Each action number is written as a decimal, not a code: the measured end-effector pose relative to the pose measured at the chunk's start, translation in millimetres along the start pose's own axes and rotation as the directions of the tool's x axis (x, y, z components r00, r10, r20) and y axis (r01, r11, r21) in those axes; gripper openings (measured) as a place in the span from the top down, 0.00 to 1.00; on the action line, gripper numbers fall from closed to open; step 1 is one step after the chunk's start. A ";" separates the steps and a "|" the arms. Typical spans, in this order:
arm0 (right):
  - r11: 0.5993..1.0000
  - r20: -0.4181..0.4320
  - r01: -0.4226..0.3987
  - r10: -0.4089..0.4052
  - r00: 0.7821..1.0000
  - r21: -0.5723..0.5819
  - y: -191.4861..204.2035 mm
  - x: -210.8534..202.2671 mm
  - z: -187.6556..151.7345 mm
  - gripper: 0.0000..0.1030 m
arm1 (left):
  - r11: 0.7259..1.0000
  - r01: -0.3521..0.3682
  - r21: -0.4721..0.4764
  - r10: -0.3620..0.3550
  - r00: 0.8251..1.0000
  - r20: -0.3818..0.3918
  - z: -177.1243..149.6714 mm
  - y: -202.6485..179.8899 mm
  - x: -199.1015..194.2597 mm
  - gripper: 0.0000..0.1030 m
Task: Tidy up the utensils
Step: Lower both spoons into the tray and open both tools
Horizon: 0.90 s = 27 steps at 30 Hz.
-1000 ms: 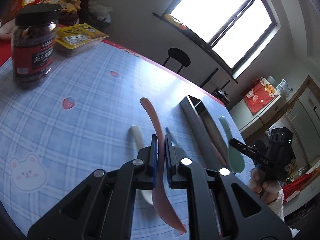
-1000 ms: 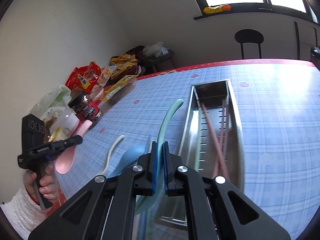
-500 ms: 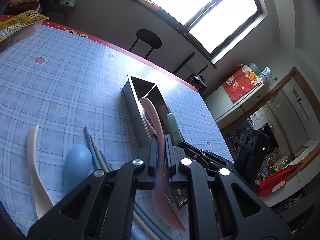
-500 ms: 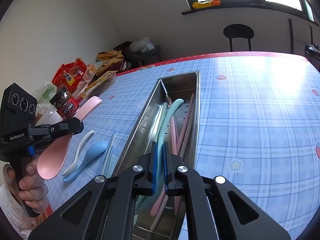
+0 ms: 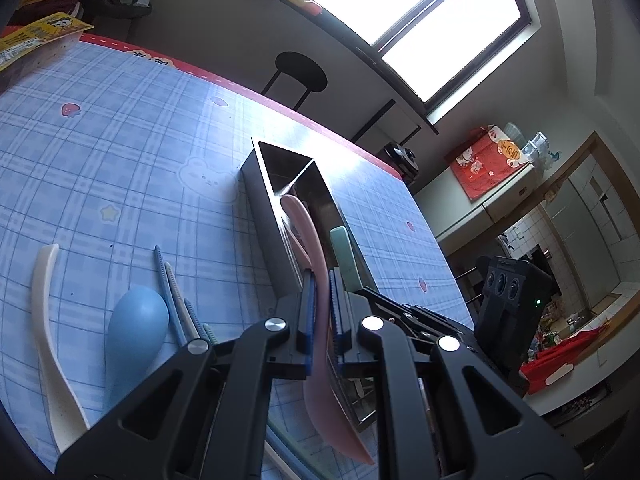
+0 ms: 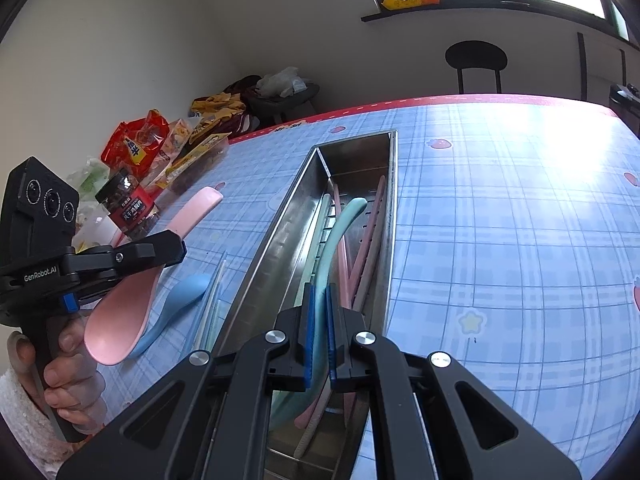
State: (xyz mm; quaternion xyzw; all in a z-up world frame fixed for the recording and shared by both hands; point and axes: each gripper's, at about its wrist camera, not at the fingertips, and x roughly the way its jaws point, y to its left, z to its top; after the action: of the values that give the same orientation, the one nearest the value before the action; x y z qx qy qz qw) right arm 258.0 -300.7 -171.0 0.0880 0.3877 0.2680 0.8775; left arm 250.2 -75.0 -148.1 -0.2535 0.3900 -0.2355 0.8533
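Clamping pink spoon [image 5: 316, 280], left gripper [image 5: 320, 312] holds it by handle over near end of steel utensil tray [image 5: 264, 216], bowl end hanging toward camera. Right gripper [image 6: 318, 332] pinches mint-green spoon [image 6: 340, 232] by handle, spoon angled down into same tray among pink chopsticks [image 6: 370, 236]. Left of tray on blue plaid tablecloth [image 5: 120, 152]: blue spoon [image 5: 138, 320], blue and pale chopsticks [image 5: 172, 288], white spoon [image 5: 44, 320]. Snack jar [image 6: 128, 204] farther left of tray.
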 end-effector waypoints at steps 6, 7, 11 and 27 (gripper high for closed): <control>1.000 -0.007 0.014 -0.014 1.000 -0.004 -0.4 0.8 -1.1 0.94 | 1.000 0.019 -0.022 -0.019 1.000 -0.015 -1.1 1.6 7.5 0.89; 1.000 -0.004 0.016 -0.016 1.000 -0.006 -0.2 -0.2 -1.0 0.94 | 0.999 0.026 -0.026 -0.026 0.999 -0.019 -1.7 0.2 10.6 0.89; 1.000 -0.004 0.023 -0.023 1.000 -0.016 0.7 -3.0 -0.8 0.94 | 0.998 0.058 -0.033 -0.059 0.998 -0.034 -2.2 -6.4 26.9 0.89; 0.999 0.017 0.037 -0.037 0.999 -0.008 -5.7 -15.9 2.8 0.89 | 0.998 0.058 -0.040 -0.060 0.996 -0.059 -7.1 -14.5 57.9 0.89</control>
State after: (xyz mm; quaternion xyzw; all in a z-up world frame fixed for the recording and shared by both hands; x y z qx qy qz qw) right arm 253.5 -313.9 -161.1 0.0795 0.3807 0.2527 0.8860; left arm 275.5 -122.5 -174.8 -0.2742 0.4122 -0.2604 0.8289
